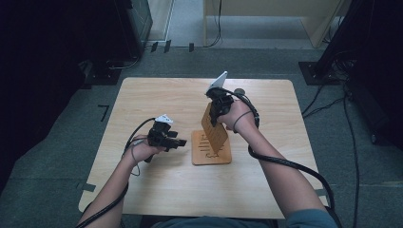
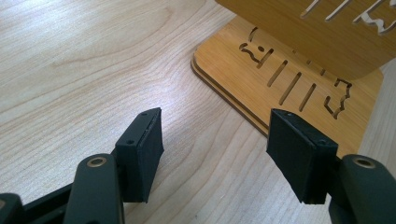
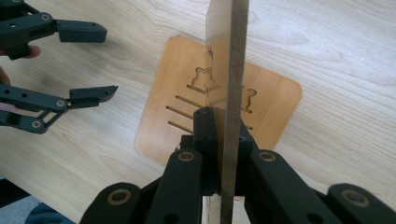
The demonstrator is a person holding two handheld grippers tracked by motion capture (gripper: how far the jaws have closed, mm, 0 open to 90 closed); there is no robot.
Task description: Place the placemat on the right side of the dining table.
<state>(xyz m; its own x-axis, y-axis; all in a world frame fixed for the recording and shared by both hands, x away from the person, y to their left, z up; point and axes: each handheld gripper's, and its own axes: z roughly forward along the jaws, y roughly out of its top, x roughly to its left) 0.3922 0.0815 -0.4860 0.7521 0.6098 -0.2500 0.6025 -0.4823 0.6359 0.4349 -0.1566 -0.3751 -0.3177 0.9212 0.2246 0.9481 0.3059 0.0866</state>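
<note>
Wooden table (image 1: pixel 157 190) bears one slotted wooden board (image 1: pixel 209 156).

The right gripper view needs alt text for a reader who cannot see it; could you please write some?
The right gripper is shut on a thin wooden board, seen edge-on and held upright above a flat wooden board with cut slots and shapes, which lies on the pale wood table. At upper left, the left gripper hangs open with nothing between its jaws.
</note>
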